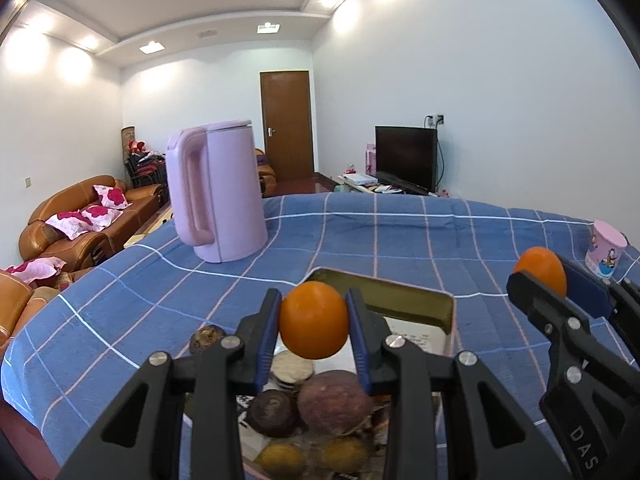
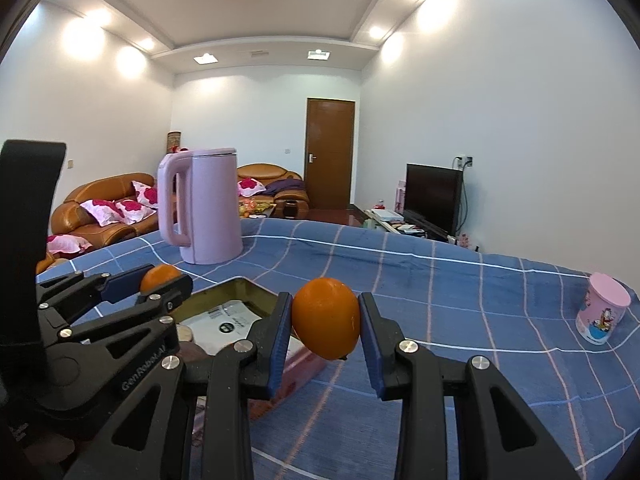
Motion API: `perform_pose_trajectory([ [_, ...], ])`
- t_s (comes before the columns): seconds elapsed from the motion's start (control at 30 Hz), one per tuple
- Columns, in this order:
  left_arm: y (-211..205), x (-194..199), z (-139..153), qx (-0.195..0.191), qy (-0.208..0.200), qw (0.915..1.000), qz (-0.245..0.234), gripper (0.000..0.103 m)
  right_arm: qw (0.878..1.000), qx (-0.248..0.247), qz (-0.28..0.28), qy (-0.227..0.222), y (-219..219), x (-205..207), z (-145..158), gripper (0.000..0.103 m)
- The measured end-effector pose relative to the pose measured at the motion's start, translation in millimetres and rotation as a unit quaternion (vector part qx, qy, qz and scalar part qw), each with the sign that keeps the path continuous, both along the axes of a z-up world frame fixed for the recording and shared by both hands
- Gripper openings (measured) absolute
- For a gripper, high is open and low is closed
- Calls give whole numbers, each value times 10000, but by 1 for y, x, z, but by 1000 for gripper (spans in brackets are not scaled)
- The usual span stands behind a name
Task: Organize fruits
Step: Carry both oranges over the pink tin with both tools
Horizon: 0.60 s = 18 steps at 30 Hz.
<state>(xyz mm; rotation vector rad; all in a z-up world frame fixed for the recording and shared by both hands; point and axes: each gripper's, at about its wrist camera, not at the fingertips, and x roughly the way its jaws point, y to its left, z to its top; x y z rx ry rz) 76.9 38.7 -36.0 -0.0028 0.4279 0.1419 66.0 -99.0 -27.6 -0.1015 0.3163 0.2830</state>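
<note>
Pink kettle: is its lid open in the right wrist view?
No, the pink kettle stands upright on the blue checked cloth with its lid sitting flat and closed on top.

one smooth orange point(image 1: 313, 320) is pinched between the blue pads of the left hand-held gripper point(image 1: 313, 322), raised over the gold tin point(image 1: 416, 300). a second orange point(image 2: 326, 323) is clamped in the right hand-held gripper point(image 2: 326, 326), at the tin's 3 o'clock. inside the tin lie a purplish-brown round fruit point(image 1: 334, 402), a dark wrinkled fruit point(image 1: 274, 412) and two yellowish fruits point(image 1: 280, 460).
</note>
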Motion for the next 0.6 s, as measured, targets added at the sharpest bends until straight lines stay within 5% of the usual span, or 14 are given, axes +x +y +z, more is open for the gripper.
perform_pose_trajectory([
  [0.6,59,2,-6,-172,356,9990,212,34,9985,-38,481,238,38,7,-6,35],
])
